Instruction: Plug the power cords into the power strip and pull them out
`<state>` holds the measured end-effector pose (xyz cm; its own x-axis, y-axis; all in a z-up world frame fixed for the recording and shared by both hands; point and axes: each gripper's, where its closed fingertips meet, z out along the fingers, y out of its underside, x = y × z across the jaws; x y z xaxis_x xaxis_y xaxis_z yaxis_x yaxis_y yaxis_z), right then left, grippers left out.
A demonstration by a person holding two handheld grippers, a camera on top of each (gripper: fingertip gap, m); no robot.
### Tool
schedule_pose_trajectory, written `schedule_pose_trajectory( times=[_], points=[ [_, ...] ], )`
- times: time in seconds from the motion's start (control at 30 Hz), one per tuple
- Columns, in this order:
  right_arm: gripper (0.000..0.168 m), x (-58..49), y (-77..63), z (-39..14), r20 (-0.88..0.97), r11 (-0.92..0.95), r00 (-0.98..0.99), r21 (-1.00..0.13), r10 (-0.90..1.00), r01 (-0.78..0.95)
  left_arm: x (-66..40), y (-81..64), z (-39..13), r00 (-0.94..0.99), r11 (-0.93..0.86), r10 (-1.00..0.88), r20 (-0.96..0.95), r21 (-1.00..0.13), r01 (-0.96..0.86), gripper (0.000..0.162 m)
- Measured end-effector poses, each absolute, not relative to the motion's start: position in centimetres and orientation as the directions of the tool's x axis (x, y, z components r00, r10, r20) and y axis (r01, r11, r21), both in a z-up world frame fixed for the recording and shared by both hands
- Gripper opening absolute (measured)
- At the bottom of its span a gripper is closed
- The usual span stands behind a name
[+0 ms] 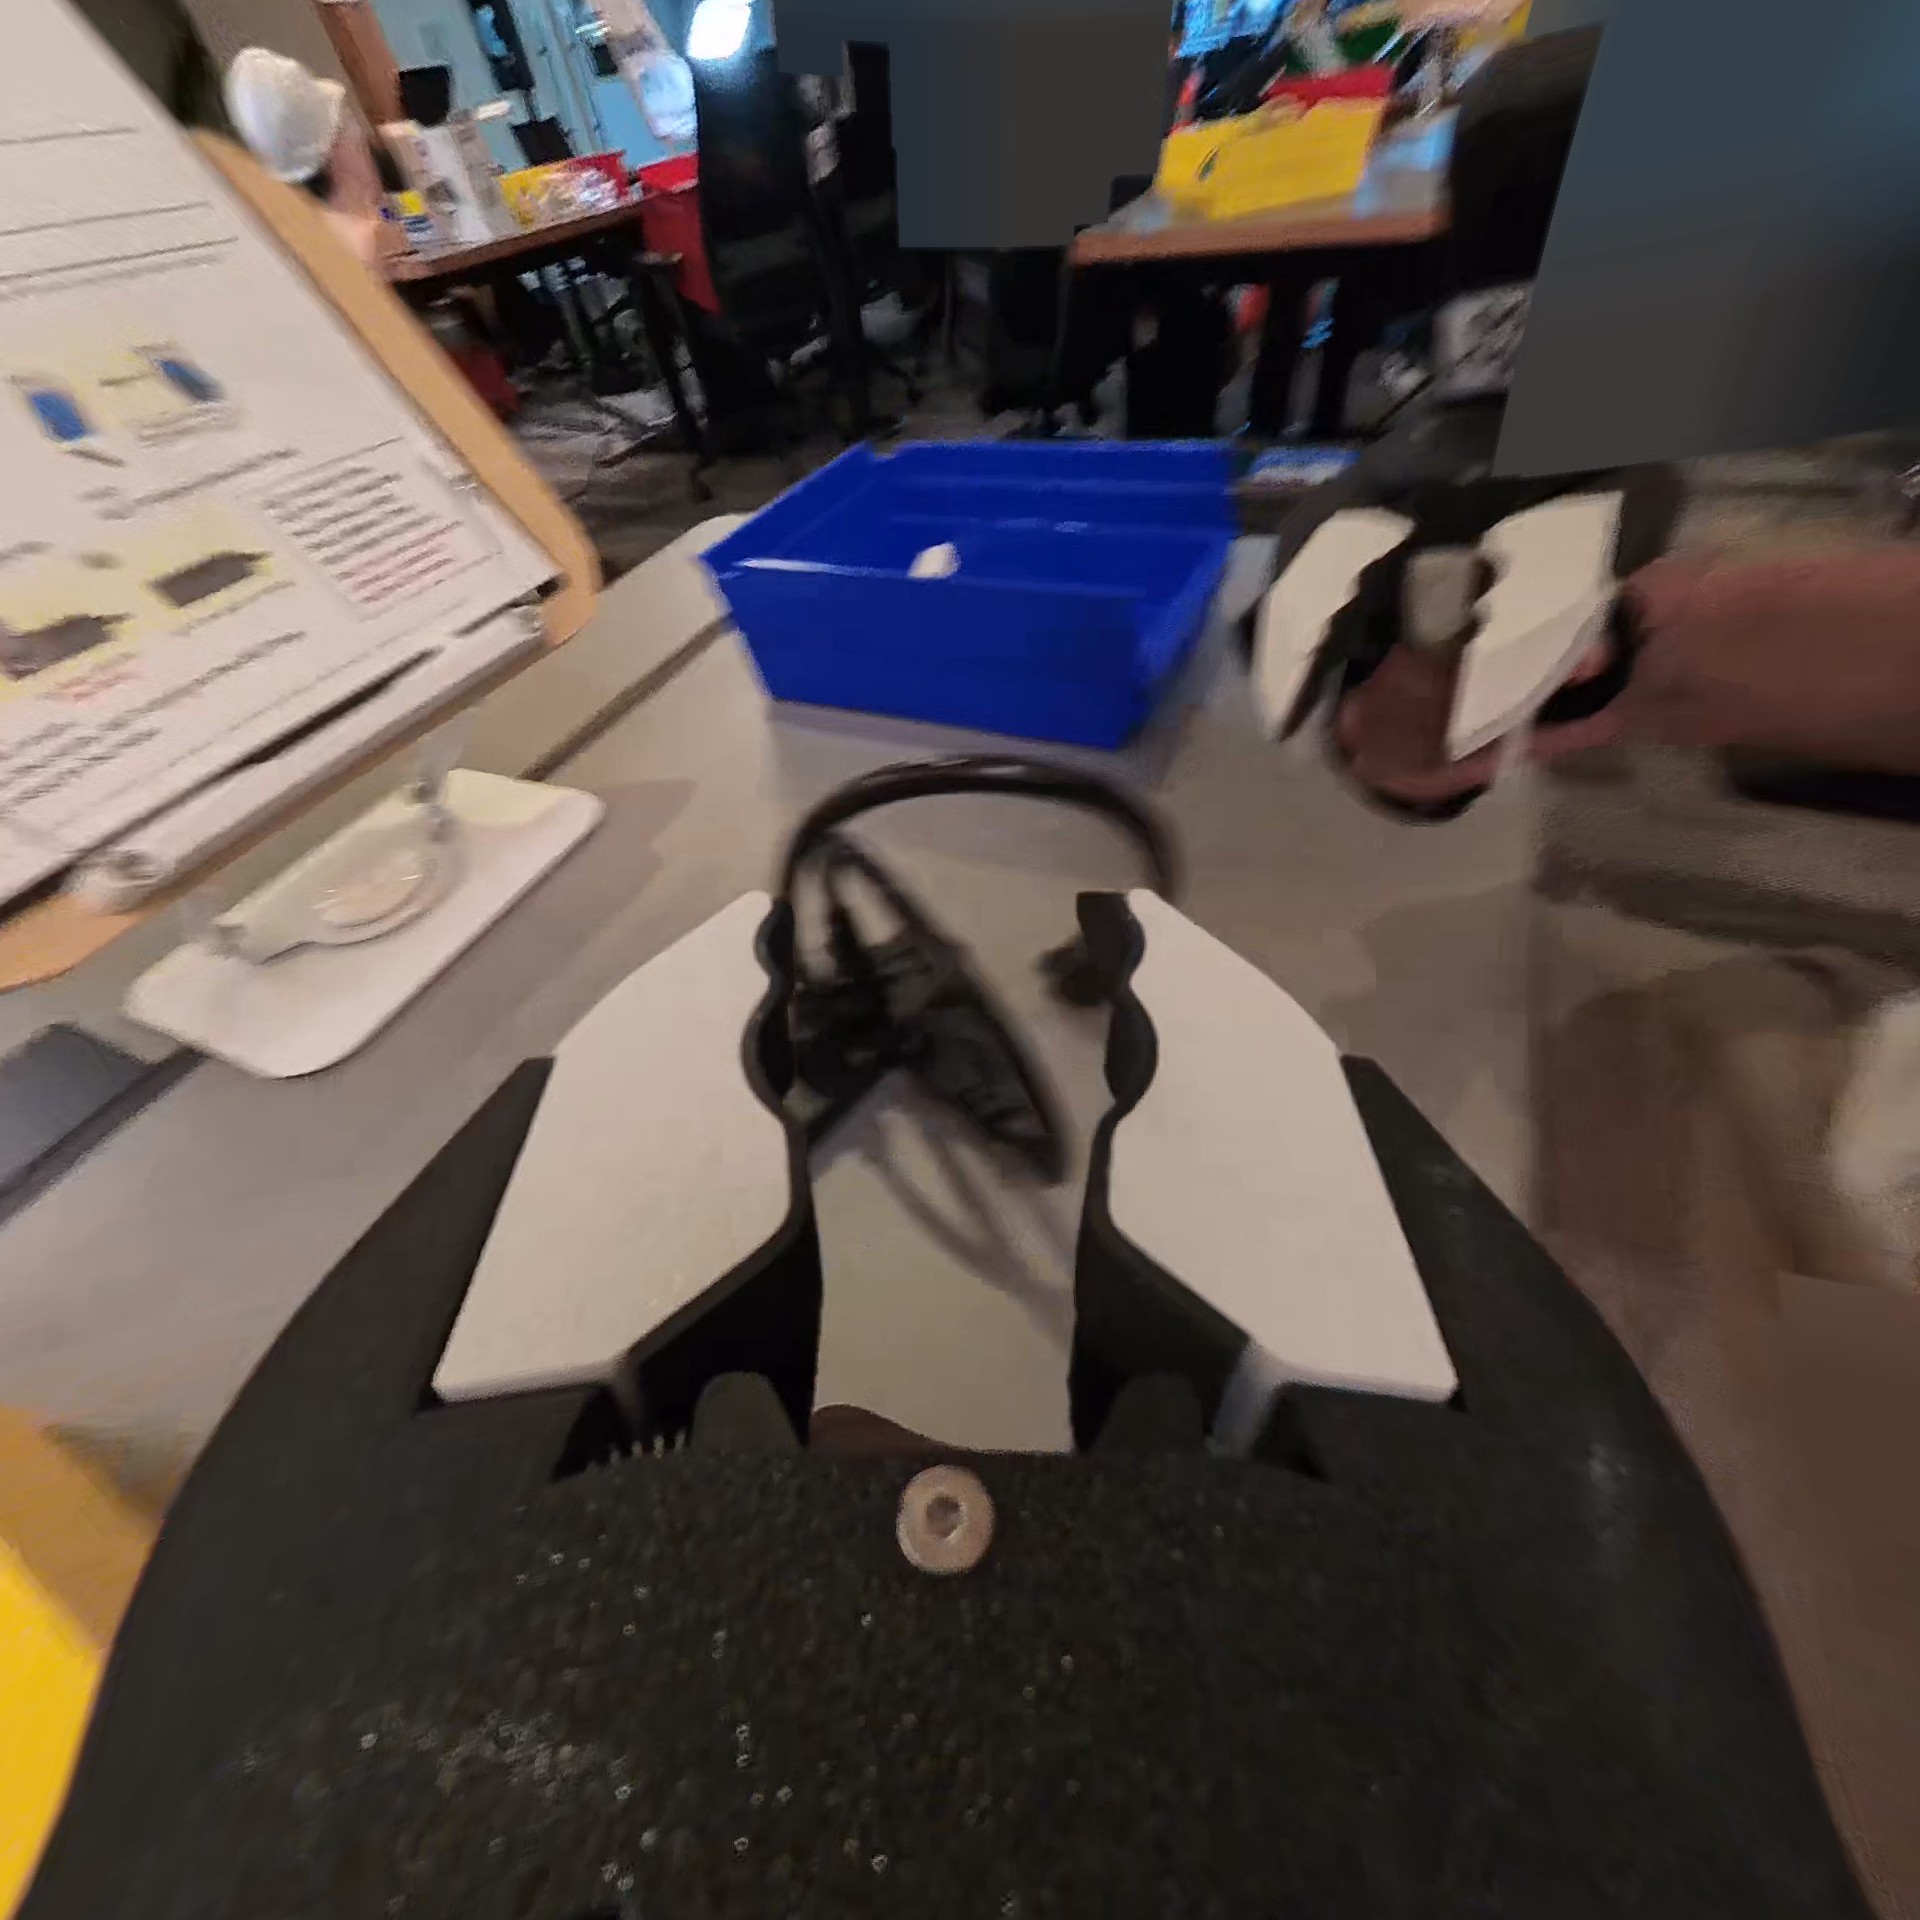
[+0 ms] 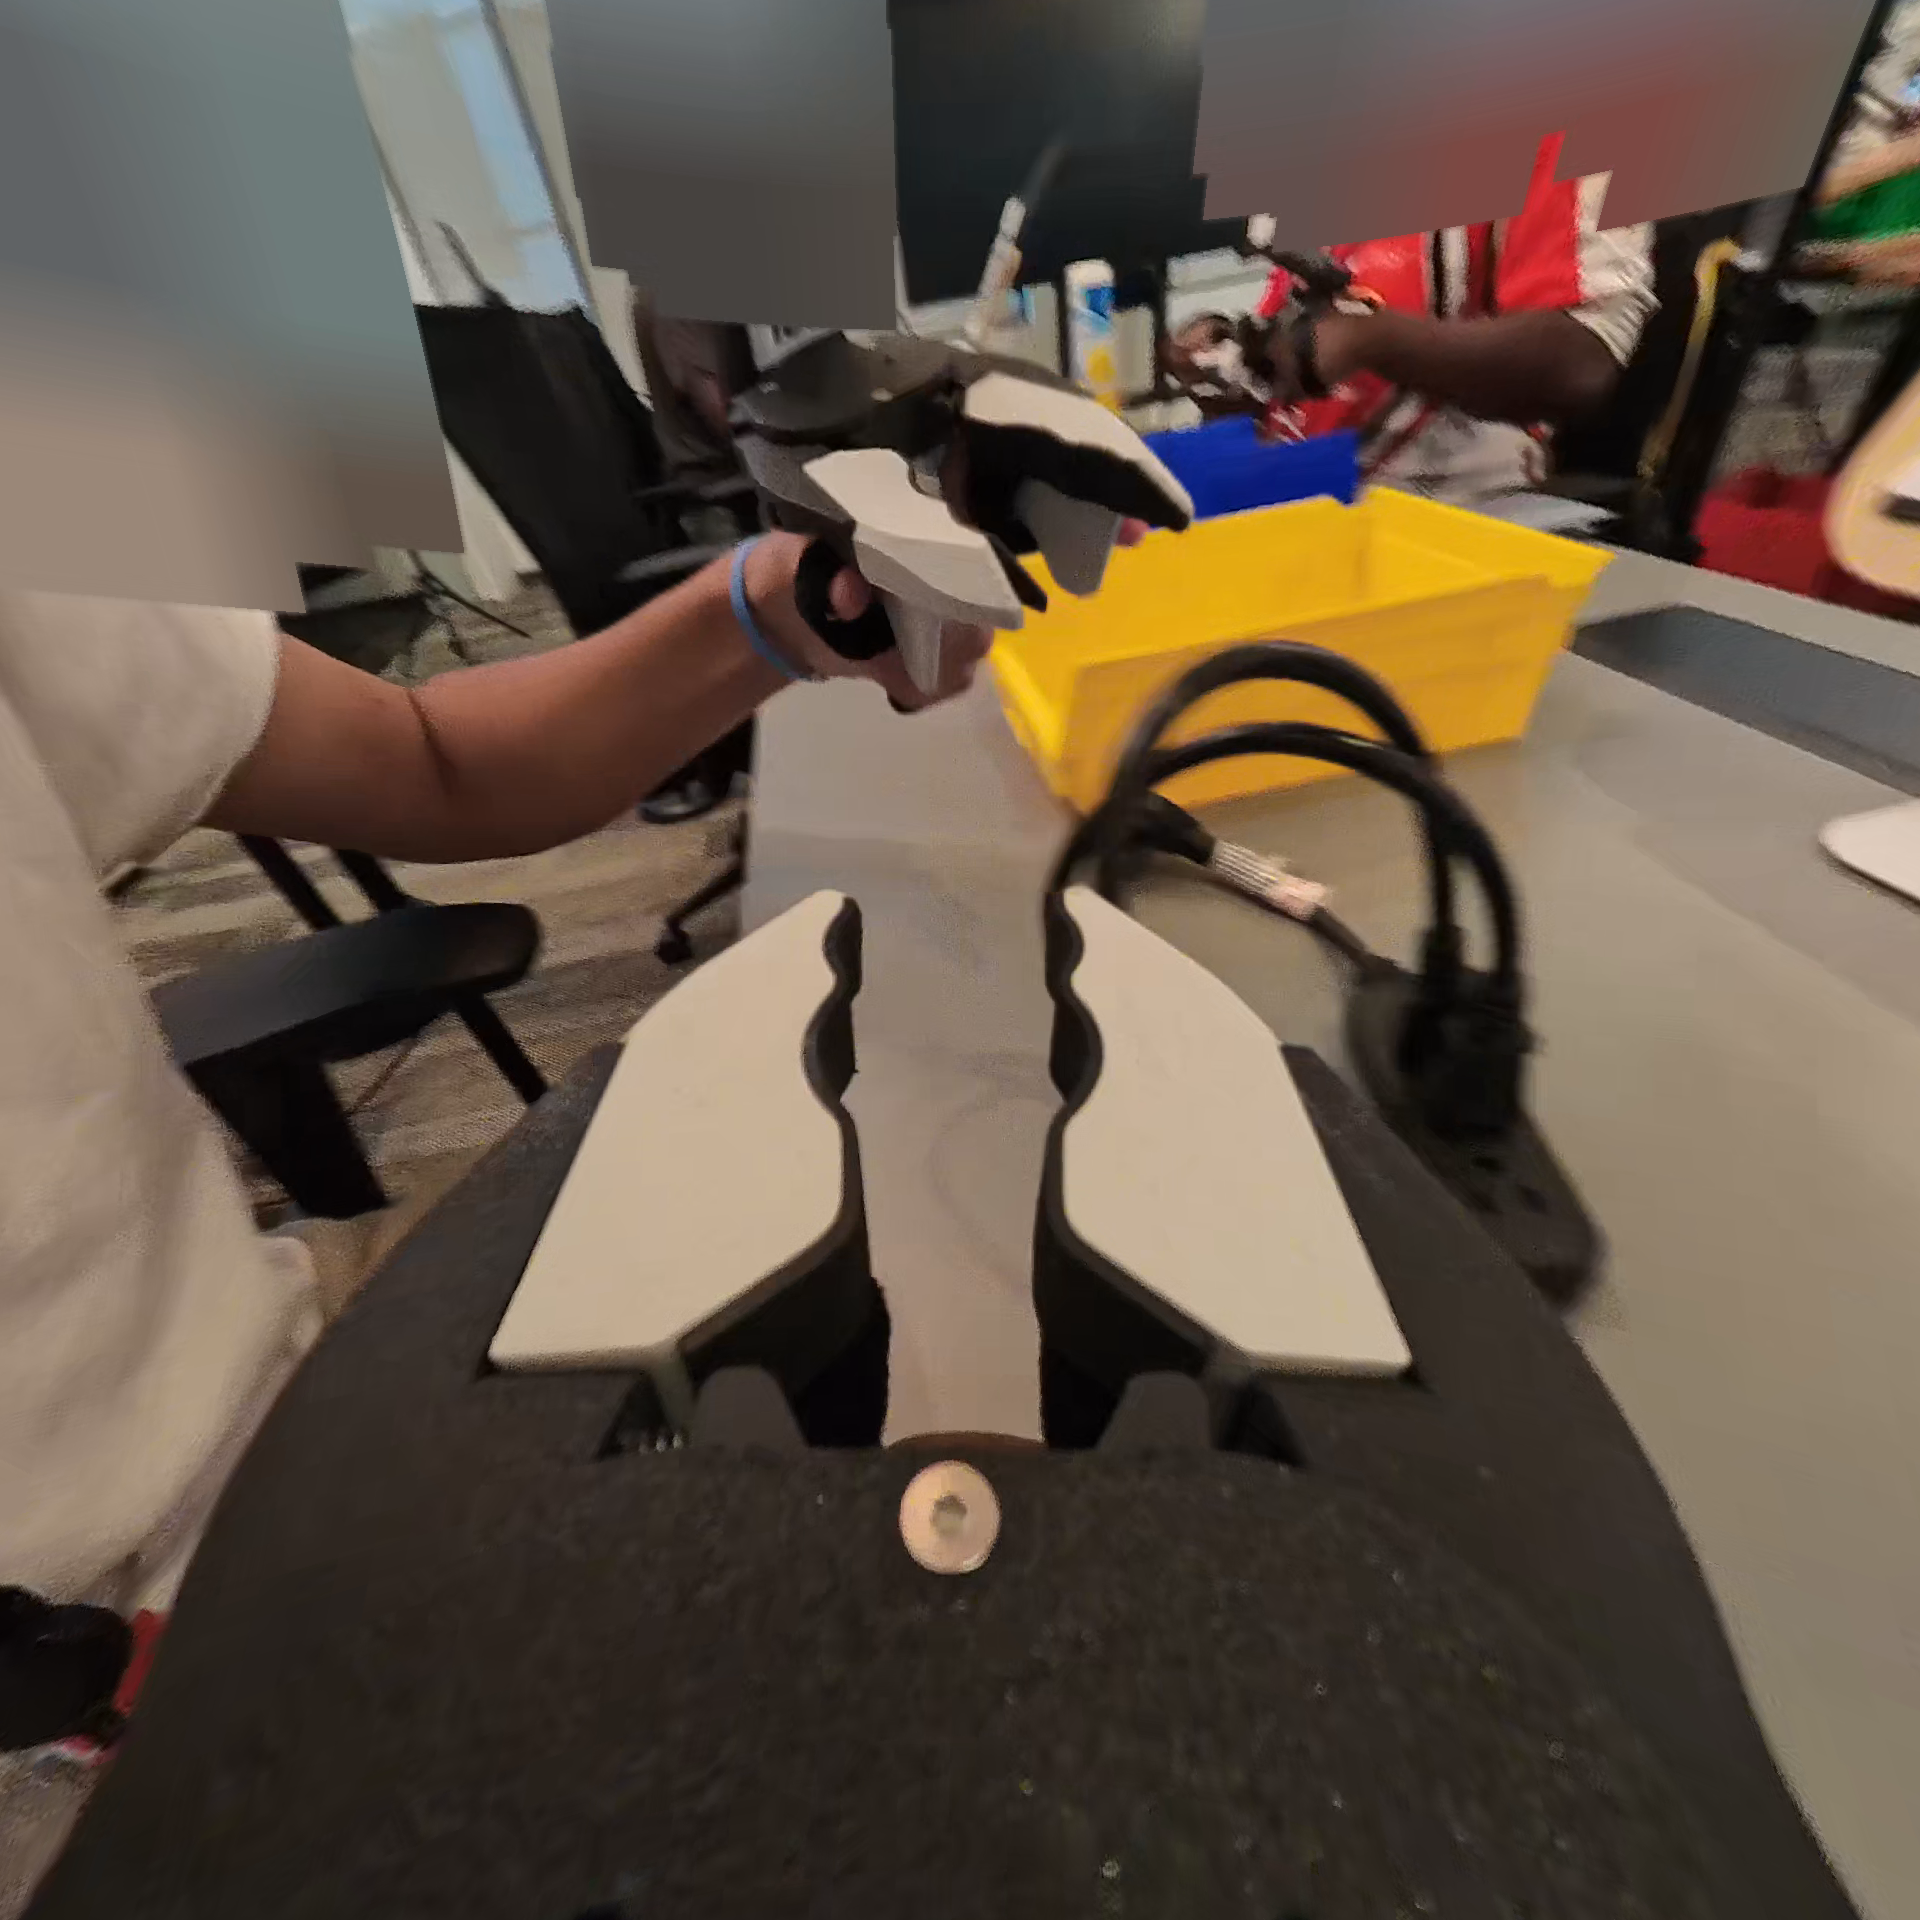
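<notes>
No legible writing anywhere

Grey bench (image 2: 1714, 1039). Lying on it: black power strip (image 2: 1496, 1164) with looped black power cords (image 2: 1299, 665) plugged in, blue bin (image 1: 977, 613) behind, yellow bin (image 2: 1299, 634) near the edge, white stand base (image 1: 364, 925) alongside.

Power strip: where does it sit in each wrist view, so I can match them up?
Left wrist view: the black power strip lies on the table between the left gripper fingers, blurred.
Right wrist view: power strip at right of the right gripper.
Shared landmark: the looped black cord arching over it.
</notes>
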<state>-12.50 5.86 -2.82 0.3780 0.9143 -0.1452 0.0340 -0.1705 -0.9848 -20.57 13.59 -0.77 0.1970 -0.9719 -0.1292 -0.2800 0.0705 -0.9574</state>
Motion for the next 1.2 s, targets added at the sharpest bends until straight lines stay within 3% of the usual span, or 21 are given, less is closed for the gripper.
schedule_pose_trajectory(
  times=[0.23,0.67,0.73,0.87,1.03,1.2],
  points=[
    [0.037,-16.5,-3.3,-2.7,-0.179,-0.153,0.179,-0.977,0.967,-0.148,-16.8,-0.7,-3.0,0.083,-0.093,-0.993,0.081,-0.985,-0.147,0.054],
    [0.041,-17.4,-6.1,-4.6,-0.266,-0.256,0.057,-0.956,0.962,-0.142,-13.6,-2.3,-6.4,0.035,-0.238,-0.971,0.236,-0.963,-0.128,0.053],
    [0.052,-17.5,-5.8,-5.2,-0.275,-0.265,0.081,-0.957,0.958,-0.119,-13.7,-1.6,-7.0,0.059,-0.236,-0.971,0.23,-0.961,-0.146,0.052],
    [0.065,-17.6,-5.3,-5.9,-0.298,-0.29,0.103,-0.953,0.949,-0.087,-13.7,-1.4,-7.5,0.059,-0.205,-0.979,0.198,-0.966,-0.16,0.032],
    [0.066,-17.7,-5.4,-7.0,-0.249,-0.254,0.138,-0.967,0.959,0.023,-13.7,-1.0,-8.3,0.05,-0.227,-0.974,0.221,-0.954,-0.195,0.045],
    [0.068,-17.8,-5.4,-7.8,-0.202,-0.218,0.163,-0.972,0.966,0.084,-13.7,-0.9,-8.8,0.048,-0.214,-0.977,0.208,-0.951,-0.224,0.045]
  ],
)
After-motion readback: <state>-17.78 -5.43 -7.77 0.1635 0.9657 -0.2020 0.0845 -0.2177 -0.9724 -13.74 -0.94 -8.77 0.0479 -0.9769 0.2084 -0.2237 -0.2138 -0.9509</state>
